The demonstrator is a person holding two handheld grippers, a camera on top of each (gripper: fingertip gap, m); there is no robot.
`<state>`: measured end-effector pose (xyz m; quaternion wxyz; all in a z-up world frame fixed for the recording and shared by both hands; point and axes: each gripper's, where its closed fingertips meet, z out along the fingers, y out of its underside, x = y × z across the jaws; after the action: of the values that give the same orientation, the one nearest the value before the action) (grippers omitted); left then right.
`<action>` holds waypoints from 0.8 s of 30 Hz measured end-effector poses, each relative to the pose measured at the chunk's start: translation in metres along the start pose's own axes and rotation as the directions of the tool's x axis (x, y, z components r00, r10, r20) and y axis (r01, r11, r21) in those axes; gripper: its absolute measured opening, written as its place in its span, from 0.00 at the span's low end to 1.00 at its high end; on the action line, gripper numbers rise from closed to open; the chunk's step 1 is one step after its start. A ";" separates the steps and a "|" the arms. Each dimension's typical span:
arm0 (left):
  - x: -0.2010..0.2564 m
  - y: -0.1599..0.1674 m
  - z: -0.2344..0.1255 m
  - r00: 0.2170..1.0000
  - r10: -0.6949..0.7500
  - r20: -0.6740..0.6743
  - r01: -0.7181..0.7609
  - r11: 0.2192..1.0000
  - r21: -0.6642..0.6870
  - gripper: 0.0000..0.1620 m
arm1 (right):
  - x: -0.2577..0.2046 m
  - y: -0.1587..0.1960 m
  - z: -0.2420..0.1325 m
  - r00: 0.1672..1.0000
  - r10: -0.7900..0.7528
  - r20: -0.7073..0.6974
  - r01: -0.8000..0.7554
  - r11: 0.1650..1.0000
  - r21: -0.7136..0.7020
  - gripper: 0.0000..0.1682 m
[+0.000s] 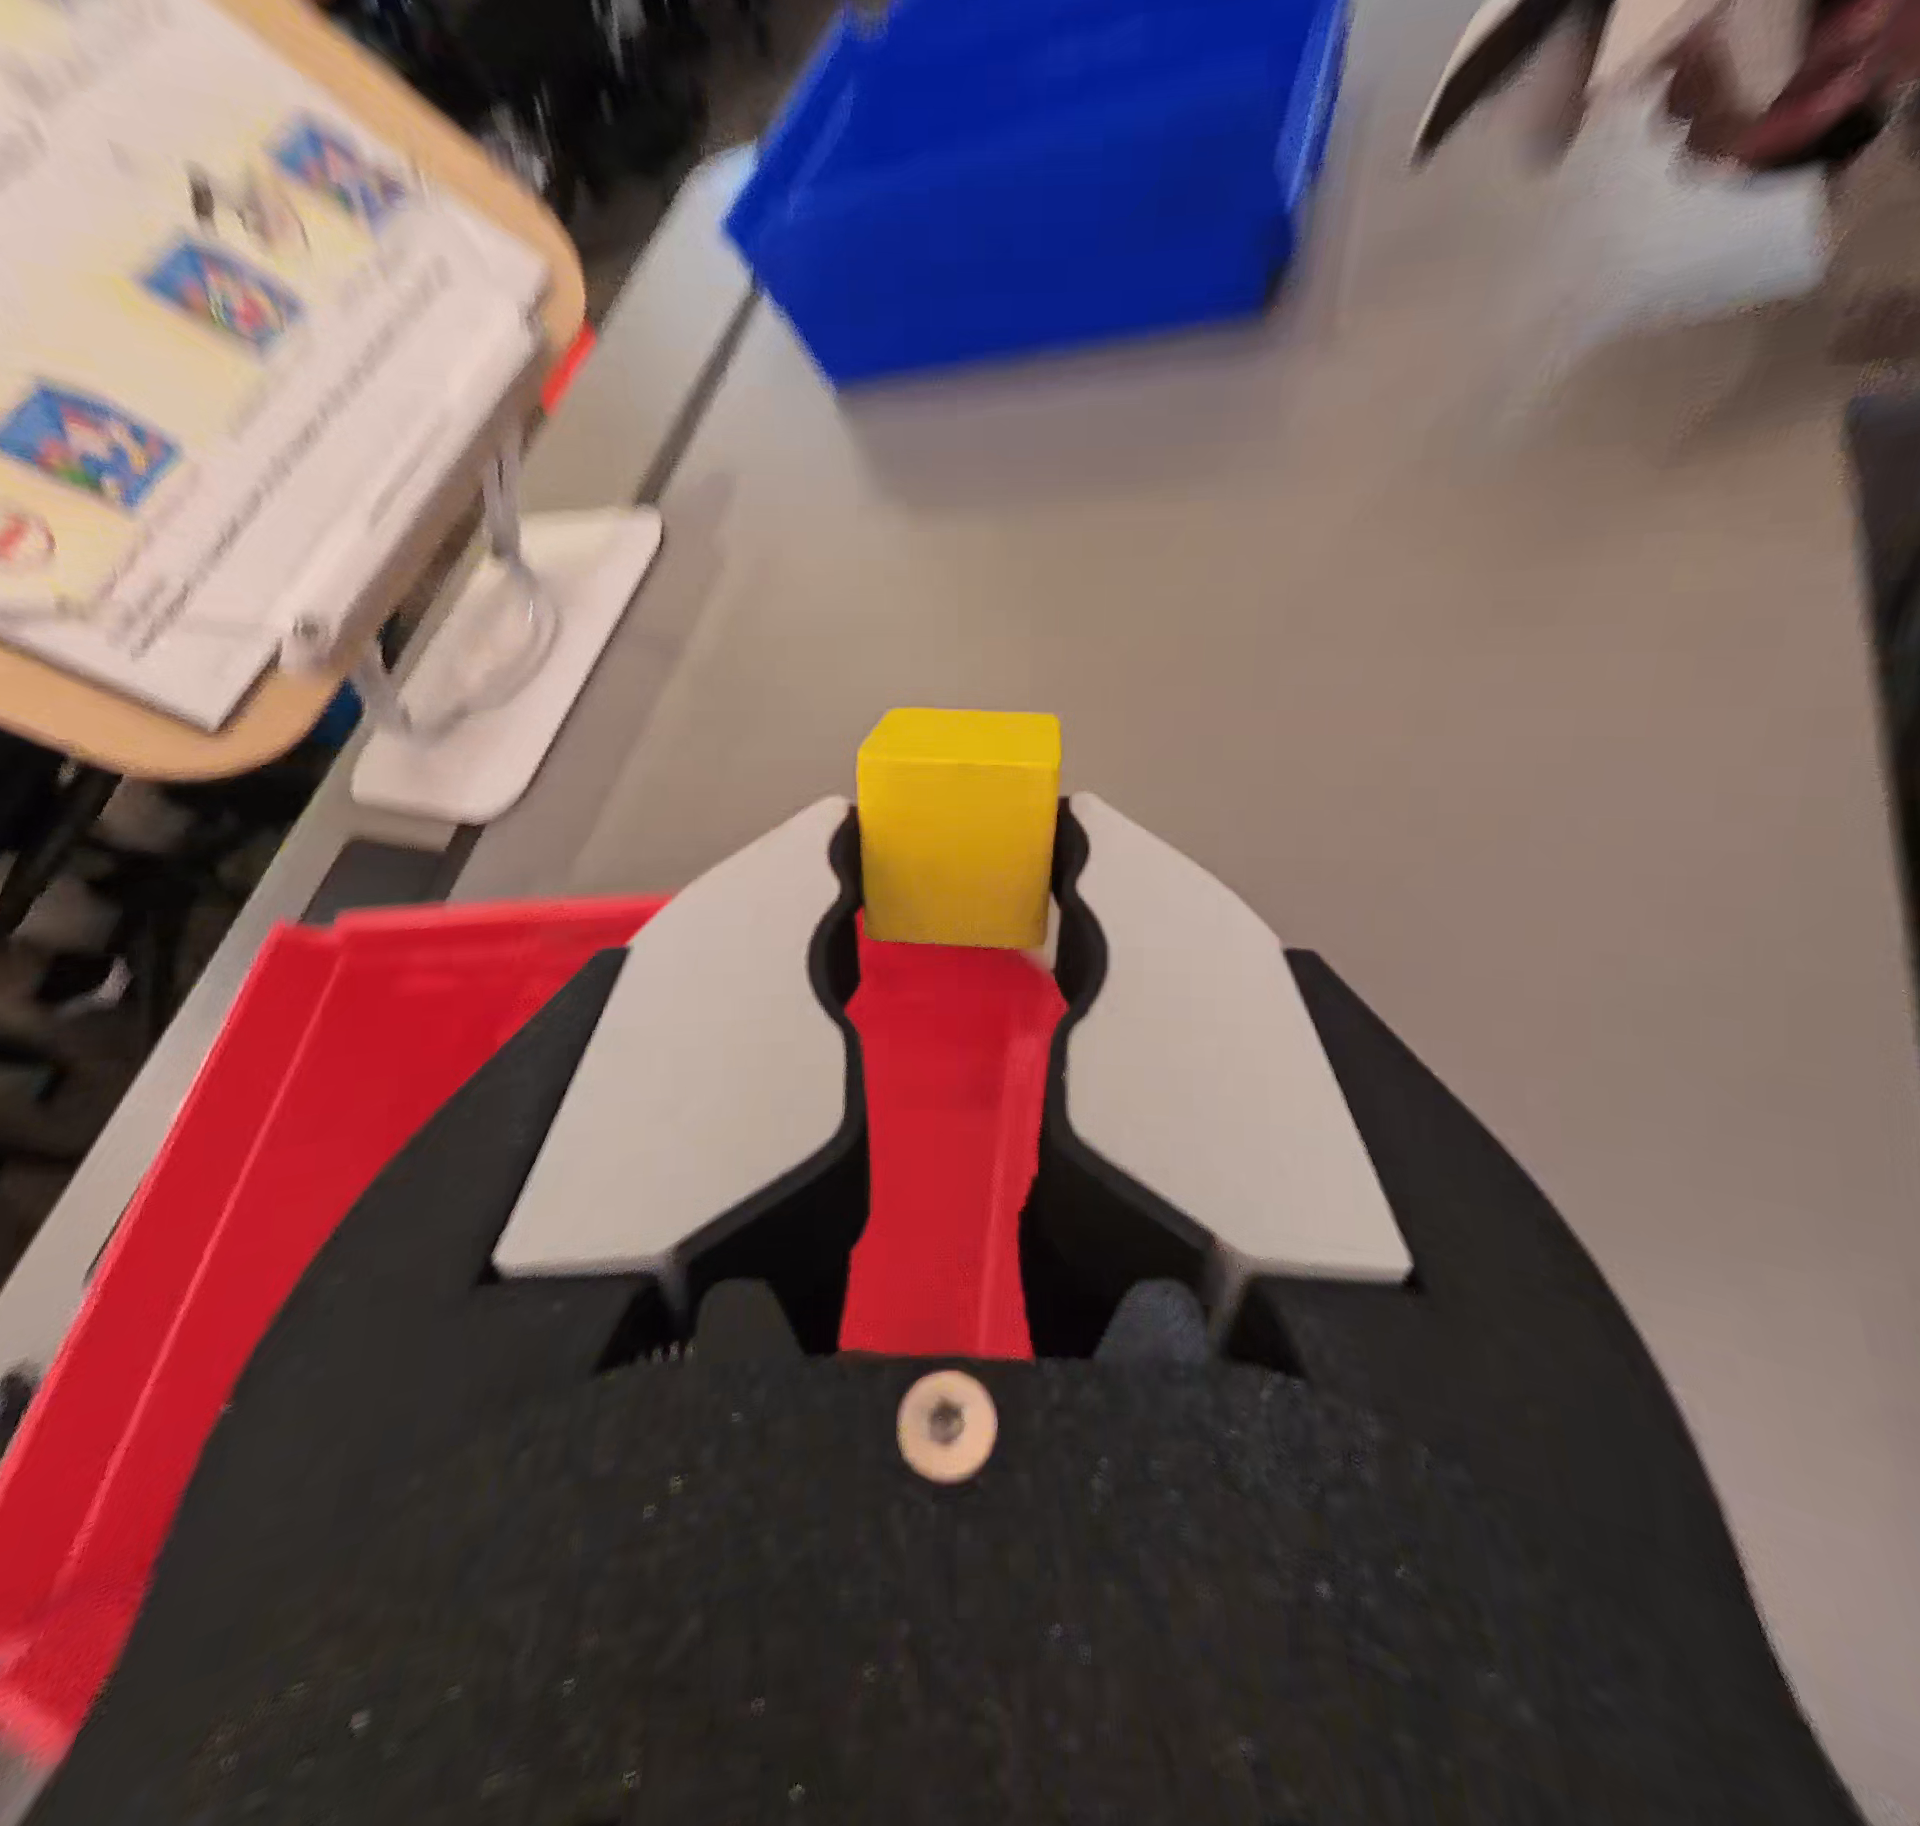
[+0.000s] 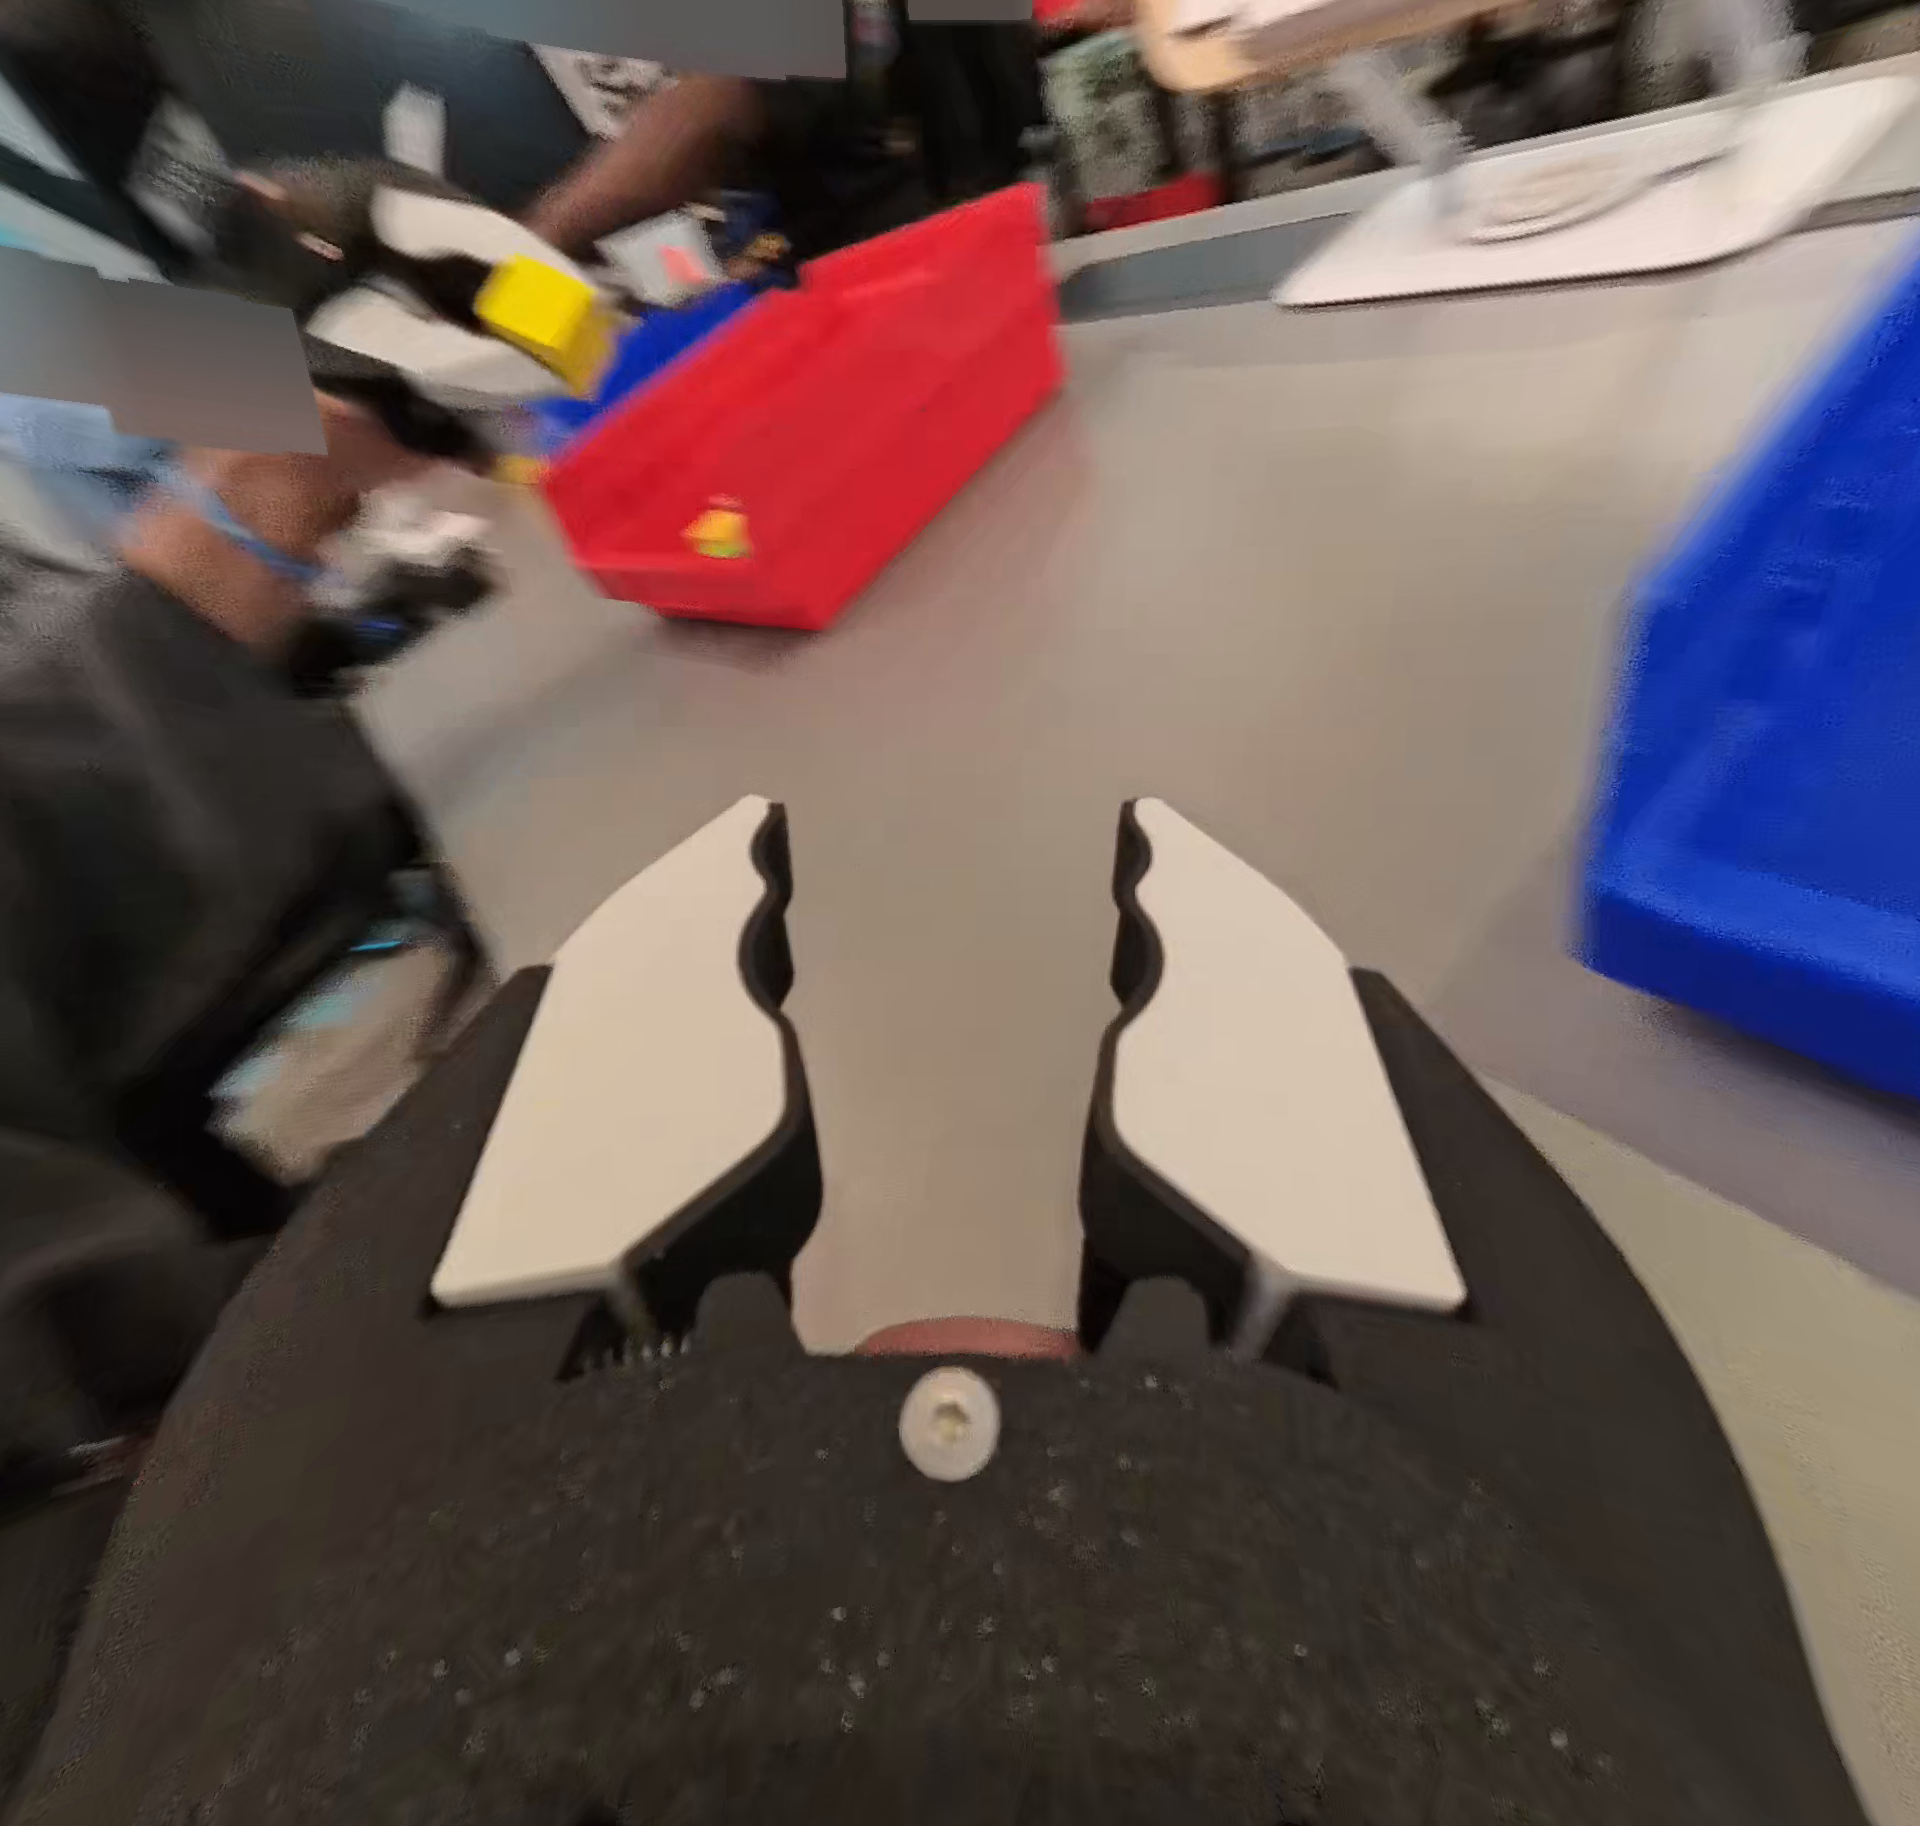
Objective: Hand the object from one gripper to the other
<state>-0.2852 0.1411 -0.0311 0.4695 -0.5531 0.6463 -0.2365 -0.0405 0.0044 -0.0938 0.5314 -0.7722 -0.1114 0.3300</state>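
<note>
left gripper [image 1: 956, 841] clamped on the yellow block [image 1: 958, 826], right gripper [image 2: 951, 841] empty with its jaws apart.

in the left wrist view the block sits pinched between the two pale fingertips, lifted clear of the grey table [image 1: 1351, 737] and poised over the near end of the red bin [image 1: 260, 1101]; a blue bin [image 1: 1039, 145] stands farther off on the table, and a board with printed sheets [image 1: 208, 322] leans on a stand at the left. the right wrist view shows its own fingers spread over bare table, nothing between them, with the other claw holding the block well apart at upper left, above the far end of the red bin, which holds a small yellow and red thing [image 2: 717, 533]; the blue bin sits at the right edge.
</note>
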 end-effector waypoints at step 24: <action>0.110 -0.063 0.083 0.904 -0.427 0.000 0.413 0.873 0.259 0.30 | -0.091 -0.036 0.084 0.556 0.551 0.622 -0.399 0.834 -0.382 0.21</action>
<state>-0.1764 0.0378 -0.0538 0.4920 -0.6222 0.4615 -0.3973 -0.1559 0.0348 -0.0440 0.2573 -0.6324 -0.1256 0.7197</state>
